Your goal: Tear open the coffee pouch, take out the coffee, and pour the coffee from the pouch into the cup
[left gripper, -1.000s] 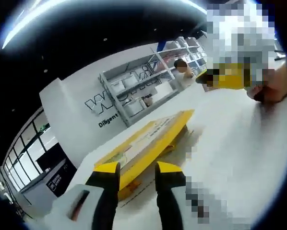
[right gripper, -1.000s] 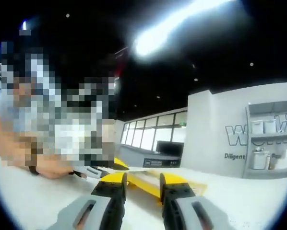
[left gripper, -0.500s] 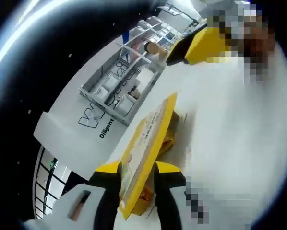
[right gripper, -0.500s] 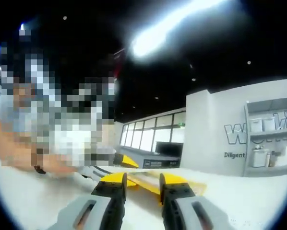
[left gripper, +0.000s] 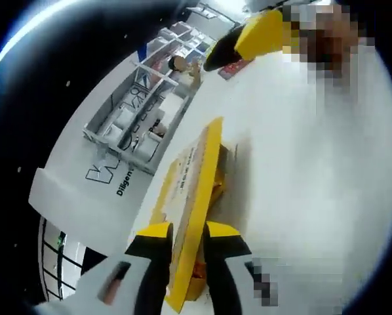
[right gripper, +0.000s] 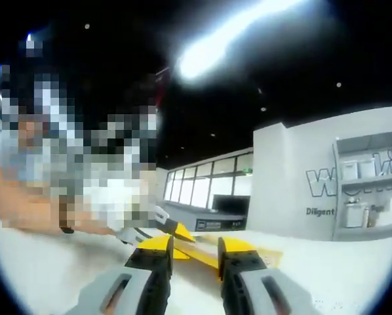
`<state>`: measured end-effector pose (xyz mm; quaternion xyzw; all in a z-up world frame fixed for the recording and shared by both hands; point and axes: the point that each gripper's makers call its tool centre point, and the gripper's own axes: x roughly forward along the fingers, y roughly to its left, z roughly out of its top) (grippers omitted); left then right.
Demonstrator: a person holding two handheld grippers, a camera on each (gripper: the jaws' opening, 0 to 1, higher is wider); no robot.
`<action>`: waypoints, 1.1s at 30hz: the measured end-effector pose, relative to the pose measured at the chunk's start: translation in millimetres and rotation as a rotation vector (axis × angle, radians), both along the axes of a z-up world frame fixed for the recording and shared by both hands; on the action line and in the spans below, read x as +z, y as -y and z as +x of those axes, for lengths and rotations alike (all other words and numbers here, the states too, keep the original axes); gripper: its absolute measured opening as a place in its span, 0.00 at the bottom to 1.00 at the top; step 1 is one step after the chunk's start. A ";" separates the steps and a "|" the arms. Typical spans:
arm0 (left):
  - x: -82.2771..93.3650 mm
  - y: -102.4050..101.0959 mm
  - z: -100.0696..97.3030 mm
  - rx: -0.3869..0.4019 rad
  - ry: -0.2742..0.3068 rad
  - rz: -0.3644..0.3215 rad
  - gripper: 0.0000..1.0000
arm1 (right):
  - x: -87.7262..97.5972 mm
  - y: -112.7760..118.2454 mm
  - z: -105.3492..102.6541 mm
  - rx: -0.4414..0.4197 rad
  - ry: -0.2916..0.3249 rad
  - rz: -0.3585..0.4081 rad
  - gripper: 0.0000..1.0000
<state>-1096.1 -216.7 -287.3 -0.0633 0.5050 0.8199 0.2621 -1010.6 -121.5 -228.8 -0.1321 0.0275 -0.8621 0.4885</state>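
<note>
Left gripper (left gripper: 180,231) is clenched on the yellow coffee pouch (left gripper: 195,176), held edge-on above the white worktop (left gripper: 301,170). Right gripper (right gripper: 195,244) stands released, jaws apart, the pouch lying just beyond them.

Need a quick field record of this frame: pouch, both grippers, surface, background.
pouch: yellow coffee pouch, seen edge-on in the left gripper view, standing up off the table
left gripper: jaws close on either side of the pouch's lower part, apparently clamped on it
right gripper: jaws apart, yellow pouch seen between them; contact cannot be told
surface: white table
background: white wall with lettering, shelving unit
cup: cannot tell
</note>
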 end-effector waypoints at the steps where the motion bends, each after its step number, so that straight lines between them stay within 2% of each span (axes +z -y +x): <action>1: 0.5 1.7 1.4 0.004 0.027 0.008 0.16 | -0.2 0.1 0.2 0.000 -0.001 0.001 0.28; 2: 6.6 3.6 -1.7 0.002 0.014 0.006 0.17 | -0.4 0.3 0.0 0.000 -0.001 0.003 0.28; 5: 9.7 3.0 -7.1 -0.008 0.102 0.070 0.16 | -1.3 0.1 -0.6 -0.004 -0.001 0.009 0.28; 8: 14.0 2.9 -14.2 -0.003 0.155 0.122 0.17 | -1.3 -0.6 -2.1 -0.008 0.001 0.007 0.28; 10: 18.0 2.3 -18.0 -0.006 0.157 0.136 0.17 | -1.9 -0.2 -2.2 -0.008 0.001 0.011 0.28; 12: 14.3 -1.0 -18.8 -0.010 0.184 0.150 0.17 | -2.7 0.7 -2.4 -0.006 0.000 0.018 0.28; 14: 10.0 -4.7 -18.6 -0.030 0.170 0.100 0.15 | -3.5 1.2 -3.0 -0.010 -0.002 0.027 0.28; 17: 3.9 -10.1 -17.8 -0.037 0.176 0.082 0.15 | -3.9 1.2 -4.0 -0.012 0.000 0.030 0.28; 21: 7.9 -8.6 -20.6 -0.033 0.151 0.073 0.11 | -4.1 -0.2 -5.6 -0.018 0.003 0.029 0.28; 24: 13.3 0.2 -26.5 0.014 0.139 0.088 0.06 | -4.1 -3.2 -7.9 -0.033 0.008 0.024 0.28; 27: 15.6 3.7 -25.2 0.023 0.185 0.130 0.06 | -6.8 -6.5 -11.7 -0.058 0.024 0.030 0.28; 30: 15.1 4.8 -22.5 0.024 0.221 0.162 0.06 | -18.1 -3.6 -15.2 -0.076 0.058 0.085 0.27; 33: 14.8 3.0 -9.1 0.042 0.301 0.239 0.06 | -27.6 2.7 -16.6 -0.093 0.068 0.150 0.27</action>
